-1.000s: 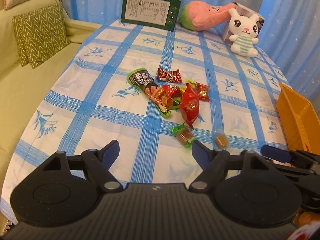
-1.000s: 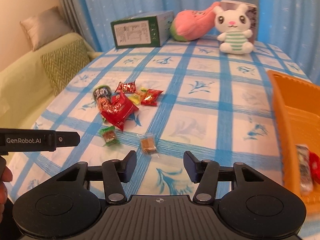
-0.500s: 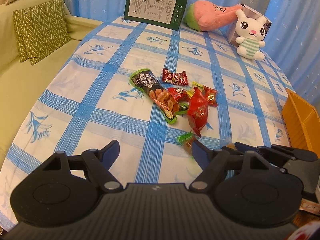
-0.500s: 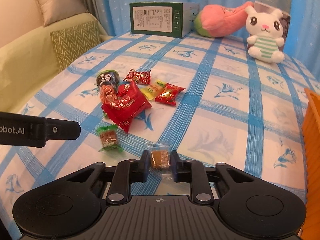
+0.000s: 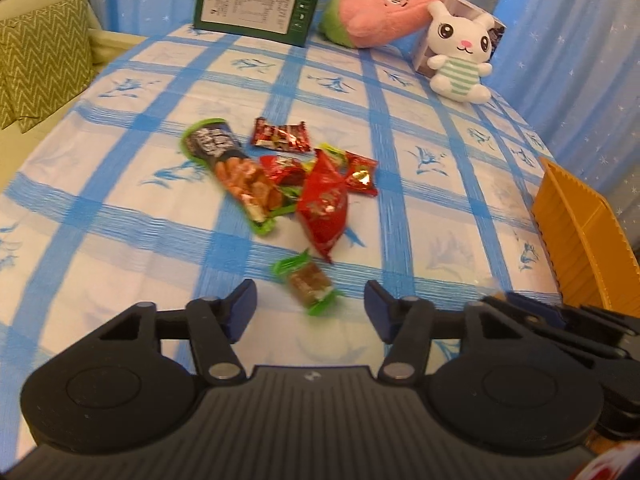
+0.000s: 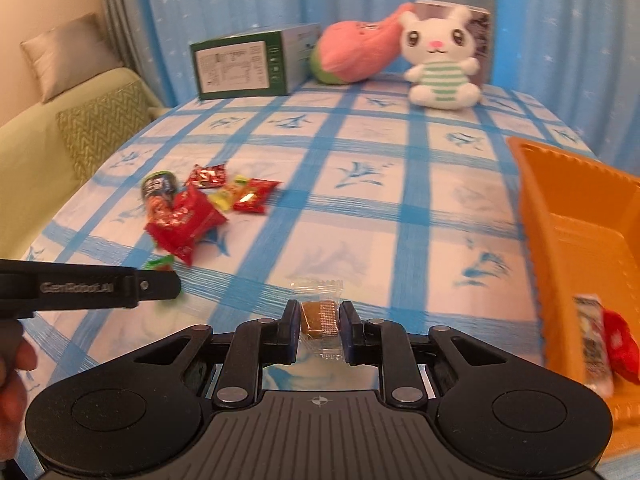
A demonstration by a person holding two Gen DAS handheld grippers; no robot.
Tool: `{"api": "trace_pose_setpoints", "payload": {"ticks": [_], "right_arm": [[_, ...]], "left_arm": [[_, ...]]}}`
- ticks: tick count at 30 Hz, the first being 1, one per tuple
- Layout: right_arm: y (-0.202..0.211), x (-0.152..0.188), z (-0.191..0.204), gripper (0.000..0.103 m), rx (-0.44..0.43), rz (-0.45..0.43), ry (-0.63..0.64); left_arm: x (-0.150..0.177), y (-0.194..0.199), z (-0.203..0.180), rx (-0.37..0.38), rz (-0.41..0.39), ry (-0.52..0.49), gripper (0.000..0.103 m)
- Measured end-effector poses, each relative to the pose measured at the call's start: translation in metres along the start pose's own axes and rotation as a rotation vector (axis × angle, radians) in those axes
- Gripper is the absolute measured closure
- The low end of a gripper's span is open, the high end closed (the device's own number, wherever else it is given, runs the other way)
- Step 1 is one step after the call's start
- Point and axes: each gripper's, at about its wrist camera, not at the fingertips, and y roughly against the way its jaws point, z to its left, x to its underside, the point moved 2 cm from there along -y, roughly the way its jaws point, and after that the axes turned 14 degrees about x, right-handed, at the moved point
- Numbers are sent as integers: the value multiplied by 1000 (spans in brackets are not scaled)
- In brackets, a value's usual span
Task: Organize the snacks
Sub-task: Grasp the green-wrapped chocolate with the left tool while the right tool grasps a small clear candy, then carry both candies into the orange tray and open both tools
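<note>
My right gripper [image 6: 319,316] is shut on a small brown candy in a clear wrapper [image 6: 319,315], held just above the tablecloth. My left gripper [image 5: 310,304] is open, with a green-wrapped brown candy [image 5: 307,282] lying on the cloth between its fingertips. A pile of snacks lies mid-table: a big red packet [image 5: 325,205], a long dark nut packet [image 5: 234,168] and small red packets [image 5: 281,137]. The pile also shows in the right wrist view [image 6: 188,220]. An orange basket [image 6: 576,216] at the right holds two snacks [image 6: 600,340].
A green box [image 5: 256,4], a pink plush [image 5: 376,16] and a white bunny plush [image 5: 460,56] stand at the table's far edge. A sofa with a zigzag cushion [image 5: 40,72] is to the left. The basket's wall [image 5: 576,236] is right of my left gripper.
My right gripper closed on the clear-wrapped candy and has lifted it, turning right toward the basket. My left gripper moved forward until the green-wrapped candy lay between its open fingers.
</note>
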Motion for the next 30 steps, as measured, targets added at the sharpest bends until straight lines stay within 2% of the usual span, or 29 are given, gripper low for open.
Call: {"api": "trace_pose_setpoints", "payload": {"ticks": [8,12,16,21,30], "right_arm": [[4,7,-13,82,8,9,-33],[5,7,-15,82,6,8,-43],[7,8,-17,82,7,6,-49],[16,10,-19,82,11,0,-58],[57,12,-25,82,14,-33,-93]], "left_arm": [[0,-18,-14,-38,-15,-103,64],[3,-21,-18,-93,-5,-183,84],[6,-16,-16,-103,7,-209,85],[12,0,-17,-104,14,-191,86],[23,44,-38,-64,4,-160,86]]}}
